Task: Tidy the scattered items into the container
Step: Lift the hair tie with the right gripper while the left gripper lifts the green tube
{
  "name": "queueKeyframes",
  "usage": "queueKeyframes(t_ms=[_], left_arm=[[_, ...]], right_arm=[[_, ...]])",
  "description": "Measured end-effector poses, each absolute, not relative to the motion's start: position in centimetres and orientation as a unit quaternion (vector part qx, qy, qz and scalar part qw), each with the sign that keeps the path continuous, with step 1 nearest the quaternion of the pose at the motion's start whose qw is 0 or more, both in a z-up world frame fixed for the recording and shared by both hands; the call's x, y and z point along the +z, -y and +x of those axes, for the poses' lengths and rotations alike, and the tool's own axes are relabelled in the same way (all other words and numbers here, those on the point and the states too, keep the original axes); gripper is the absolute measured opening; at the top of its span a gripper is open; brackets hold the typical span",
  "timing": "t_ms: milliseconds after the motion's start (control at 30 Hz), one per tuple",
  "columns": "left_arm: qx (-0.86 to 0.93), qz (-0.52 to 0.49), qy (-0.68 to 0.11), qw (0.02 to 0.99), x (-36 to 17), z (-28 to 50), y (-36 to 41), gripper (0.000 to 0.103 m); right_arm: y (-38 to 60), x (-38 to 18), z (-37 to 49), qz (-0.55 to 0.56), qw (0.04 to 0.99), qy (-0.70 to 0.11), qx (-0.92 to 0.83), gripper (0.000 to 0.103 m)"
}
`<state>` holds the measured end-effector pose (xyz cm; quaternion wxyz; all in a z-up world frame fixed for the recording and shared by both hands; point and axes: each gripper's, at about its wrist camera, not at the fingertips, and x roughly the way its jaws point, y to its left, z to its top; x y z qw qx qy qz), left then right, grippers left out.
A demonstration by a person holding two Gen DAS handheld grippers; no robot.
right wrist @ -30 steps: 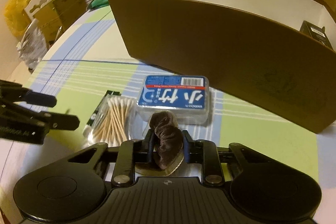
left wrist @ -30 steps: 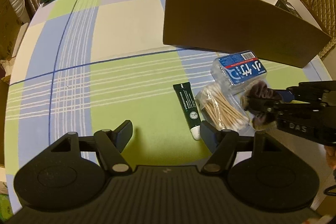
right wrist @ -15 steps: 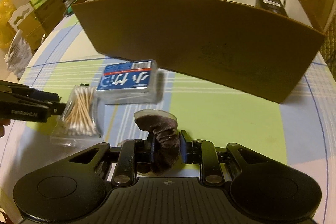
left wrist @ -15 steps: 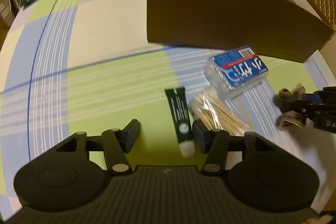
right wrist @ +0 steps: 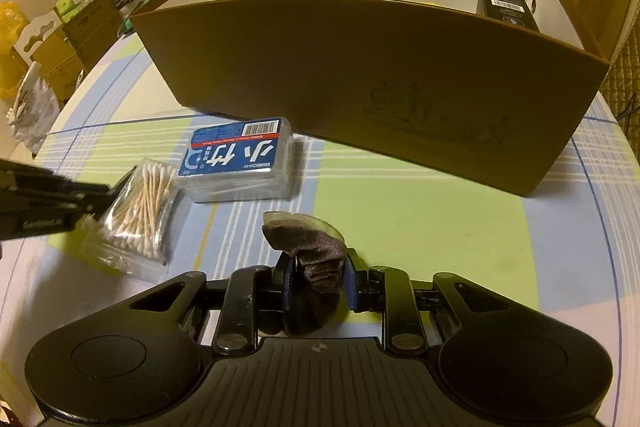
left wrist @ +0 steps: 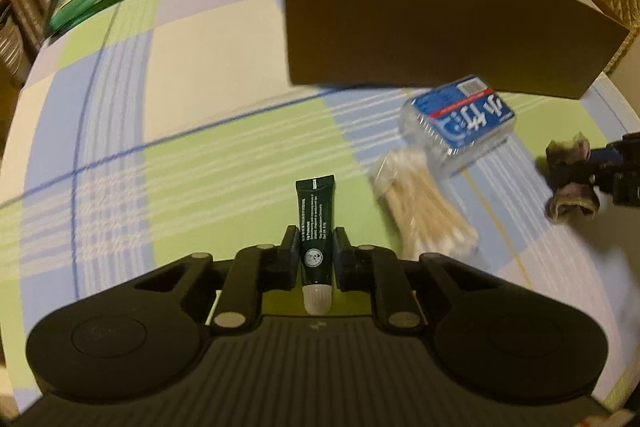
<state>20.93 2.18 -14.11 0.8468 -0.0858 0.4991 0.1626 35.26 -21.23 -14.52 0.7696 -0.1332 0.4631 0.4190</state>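
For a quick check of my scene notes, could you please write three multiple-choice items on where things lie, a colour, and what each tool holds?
1. Where does the swab bag lie?
A. Inside the box
B. On the cloth, left of the blue-labelled case
C. On top of the case

2. What colour is the tube?
A. Dark green with a white cap
B. Red
C. Yellow

3. What is between the fingers of the right tool?
A. The swab bag
B. Nothing
C. A dark sock

Key:
1 B: the right view shows the bag on the checked cloth beside the case, outside the box.
2 A: the left view shows it between the fingers of the left tool.
3 C: the sock sits between the blue pads.
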Motion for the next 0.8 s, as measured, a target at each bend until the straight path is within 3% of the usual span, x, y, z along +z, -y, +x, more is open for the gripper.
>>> queueKeyframes(t_ms=[100, 367, 433, 500, 800], left_arm=[[0.174, -0.093, -0.508, 0.839, -13.9, 19.7, -2.3, 0.013], [0.189, -0.104, -0.506, 0.835, -13.9, 20.3, -2.4, 0.016], [0.19, -0.105, -0.503, 0.837, -13.9, 20.8, -2.3, 0.016], [0.191, -0.104, -0.501, 0.837, -13.9, 20.9, -2.1, 0.016], [0.186, -0.118, -0.505, 0.834, -13.6, 19.2, -1.5, 0.015]], right_arm=[[21.2, -14.5, 35.1, -0.139, 0.774, -0.456, 0.416, 0.042], [20.5, -14.8, 34.8, -0.147, 0.774, -0.451, 0.42, 0.046], [20.3, -15.0, 34.6, -0.153, 0.77, -0.453, 0.424, 0.042], [20.0, -15.0, 34.2, -0.162, 0.764, -0.453, 0.43, 0.016], [20.6, -14.3, 33.8, -0.162, 0.758, -0.457, 0.437, 0.011]])
